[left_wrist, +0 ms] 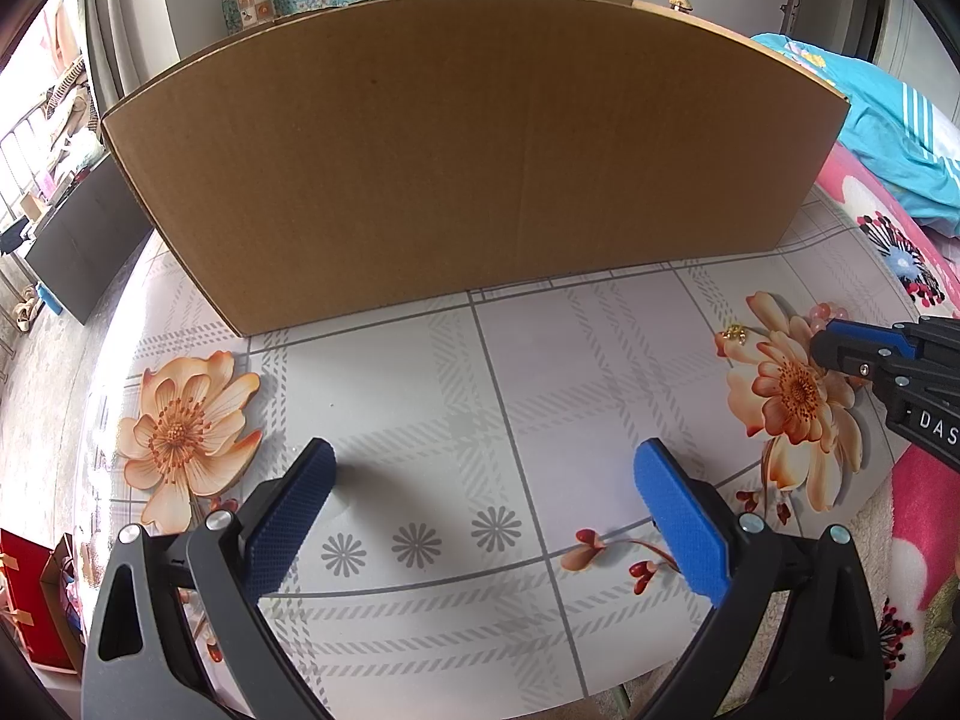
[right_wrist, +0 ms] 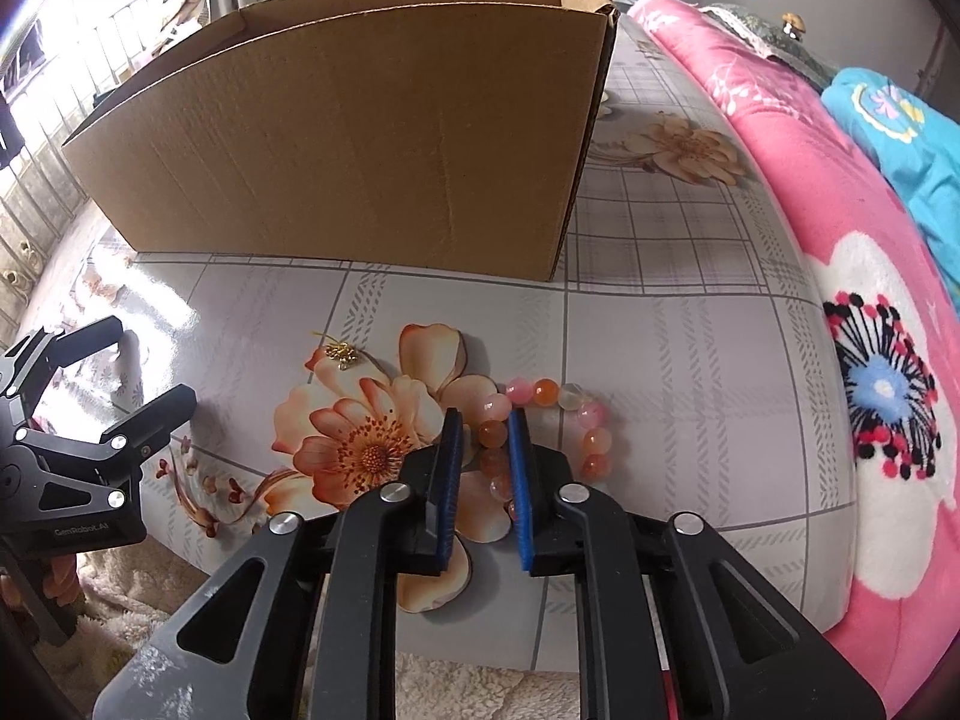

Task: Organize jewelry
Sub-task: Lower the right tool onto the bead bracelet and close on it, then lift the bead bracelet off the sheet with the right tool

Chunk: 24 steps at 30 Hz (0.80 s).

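A bracelet of pink, orange and clear beads lies on the flowered tablecloth. My right gripper points down at it, its blue pads closed narrowly on the beads at the bracelet's left side. In the left wrist view the same beads show just beyond the right gripper. A small gold trinket rests on a printed flower to the left, also seen as a gold speck. My left gripper hangs open over bare cloth with nothing between its pads. It appears at the left edge of the right wrist view.
A large open cardboard box stands behind the jewelry; its tall front wall fills the left wrist view. A pink flowered blanket and turquoise cloth lie along the table's right side. The table's near edge meets a fluffy cream cover.
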Available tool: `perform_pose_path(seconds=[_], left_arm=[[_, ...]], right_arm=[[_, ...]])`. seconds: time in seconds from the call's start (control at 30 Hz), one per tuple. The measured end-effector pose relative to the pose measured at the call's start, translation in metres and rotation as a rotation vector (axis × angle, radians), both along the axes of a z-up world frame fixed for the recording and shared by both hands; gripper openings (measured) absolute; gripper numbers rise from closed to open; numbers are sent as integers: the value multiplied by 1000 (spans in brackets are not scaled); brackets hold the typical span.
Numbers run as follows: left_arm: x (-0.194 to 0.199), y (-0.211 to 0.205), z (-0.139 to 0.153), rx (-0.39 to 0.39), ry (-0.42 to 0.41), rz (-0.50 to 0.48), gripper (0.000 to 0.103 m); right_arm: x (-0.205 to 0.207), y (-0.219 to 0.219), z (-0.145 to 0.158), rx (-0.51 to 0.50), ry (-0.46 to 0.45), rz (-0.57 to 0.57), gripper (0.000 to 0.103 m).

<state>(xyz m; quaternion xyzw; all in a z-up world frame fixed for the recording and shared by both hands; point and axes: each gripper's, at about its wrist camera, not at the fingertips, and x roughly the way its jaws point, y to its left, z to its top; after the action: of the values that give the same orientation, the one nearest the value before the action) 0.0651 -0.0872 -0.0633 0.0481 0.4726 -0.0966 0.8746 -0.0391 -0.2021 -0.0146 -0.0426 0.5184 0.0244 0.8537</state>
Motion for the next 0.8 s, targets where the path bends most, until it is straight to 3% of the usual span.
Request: perform_pose_path(seconds=[0.5,0.63,0.8], left_arm=[[2,2,0,-7,-20,-78,98],[-1,-5,8,-33,-74,-154,97],[-1,-23,18,-85,-114,-257,83]], right_arm=[[2,-17,-2,90,-29,-80,8],[2,-22,-2,121,-43,-92,8],[2,-27,-3,162,-54,-95,8]])
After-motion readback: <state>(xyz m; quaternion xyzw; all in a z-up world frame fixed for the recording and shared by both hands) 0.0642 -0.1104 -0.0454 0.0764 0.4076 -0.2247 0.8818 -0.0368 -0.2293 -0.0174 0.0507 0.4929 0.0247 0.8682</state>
